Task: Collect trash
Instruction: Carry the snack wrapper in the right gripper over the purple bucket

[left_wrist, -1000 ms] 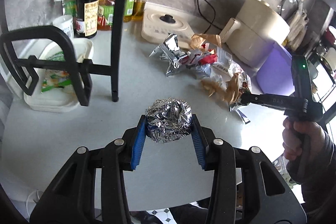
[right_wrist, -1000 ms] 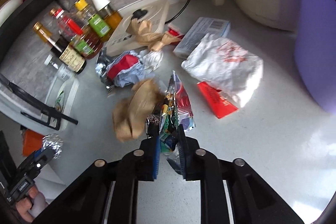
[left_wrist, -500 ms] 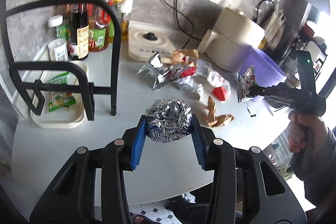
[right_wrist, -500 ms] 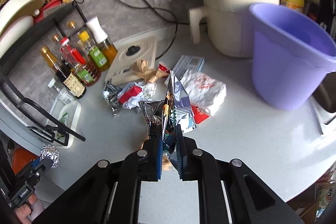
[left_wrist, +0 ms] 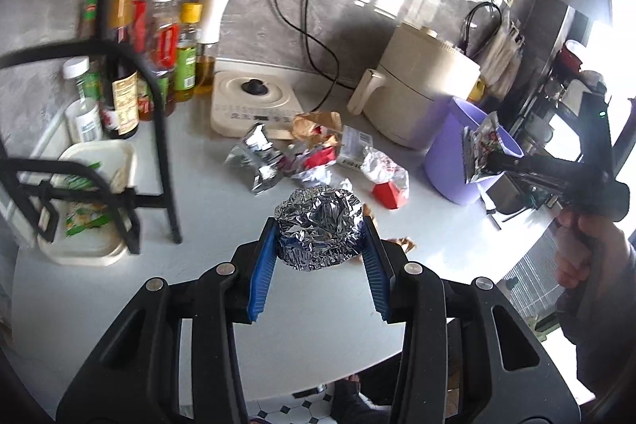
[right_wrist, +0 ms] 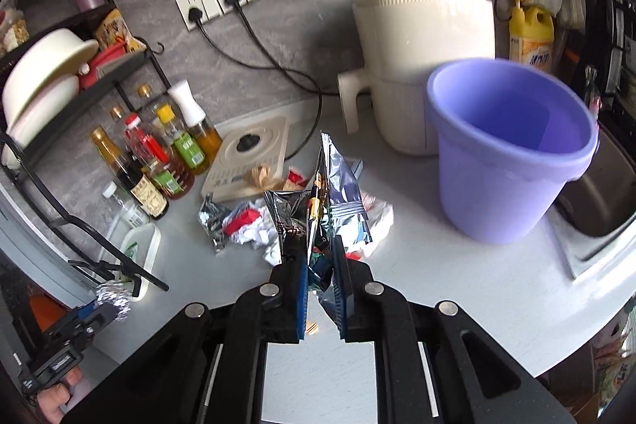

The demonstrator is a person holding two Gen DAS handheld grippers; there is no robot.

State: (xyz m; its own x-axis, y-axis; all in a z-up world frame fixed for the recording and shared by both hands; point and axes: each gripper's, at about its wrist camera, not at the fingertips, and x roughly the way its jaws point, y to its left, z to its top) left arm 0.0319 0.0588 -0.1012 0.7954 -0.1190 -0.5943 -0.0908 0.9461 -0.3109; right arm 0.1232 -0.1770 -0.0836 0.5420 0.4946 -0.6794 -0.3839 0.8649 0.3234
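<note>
Crumpled silver foil ball [left_wrist: 320, 225] clamped between the blue pads of the left gripper [left_wrist: 320, 245], held above the pale grey countertop [left_wrist: 190, 289]. Shiny printed snack wrapper [right_wrist: 322, 201] pinched upright in the right gripper [right_wrist: 321, 289], near the open lilac plastic bucket [right_wrist: 505, 161]. More wrappers and paper heaped by the cream induction hob [left_wrist: 250, 102]. Step in hand, judging by the poses: carrying to the bucket. Next: over the rim, then jaws apart, one load at a time.
</note>
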